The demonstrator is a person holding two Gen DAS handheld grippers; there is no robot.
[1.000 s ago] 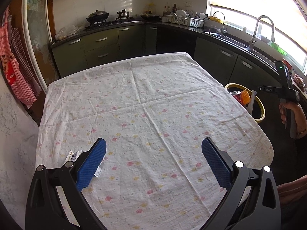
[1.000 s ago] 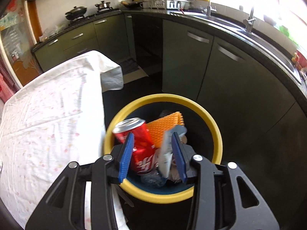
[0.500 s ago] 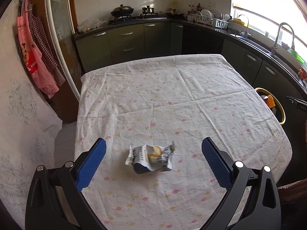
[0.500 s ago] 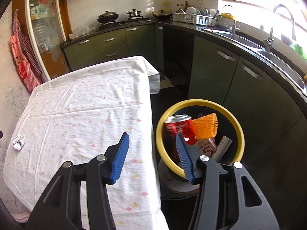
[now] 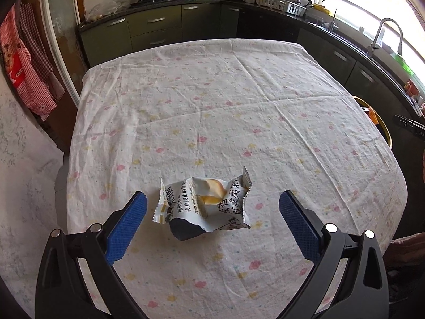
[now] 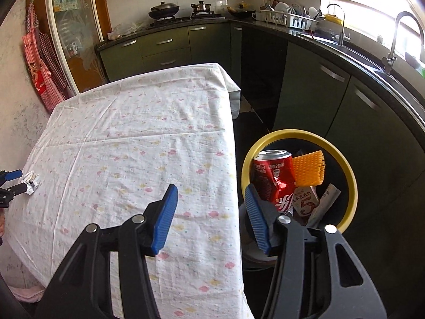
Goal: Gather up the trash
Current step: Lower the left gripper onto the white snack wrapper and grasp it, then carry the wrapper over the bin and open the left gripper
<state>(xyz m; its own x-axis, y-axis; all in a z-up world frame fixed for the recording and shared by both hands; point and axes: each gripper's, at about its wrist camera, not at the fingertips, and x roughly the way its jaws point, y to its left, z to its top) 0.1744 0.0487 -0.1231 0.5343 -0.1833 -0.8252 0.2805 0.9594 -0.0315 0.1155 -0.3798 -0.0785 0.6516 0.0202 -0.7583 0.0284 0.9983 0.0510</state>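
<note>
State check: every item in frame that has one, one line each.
left gripper: jaws open, flanking the wrapper
right gripper: jaws open, empty
crumpled white snack wrapper: on the tablecloth, ungrasped
yellow-rimmed trash bin: open, holding trash
dented red soda can: in the bin, leaning

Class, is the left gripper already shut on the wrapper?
No: the left gripper is open, its fingers apart on either side of the wrapper.

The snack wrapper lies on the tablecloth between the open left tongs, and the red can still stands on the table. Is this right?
Not quite. The right wrist view shows the red can inside the yellow-rimmed bin, not on the table. The snack wrapper does lie between the open left tongs.
</note>
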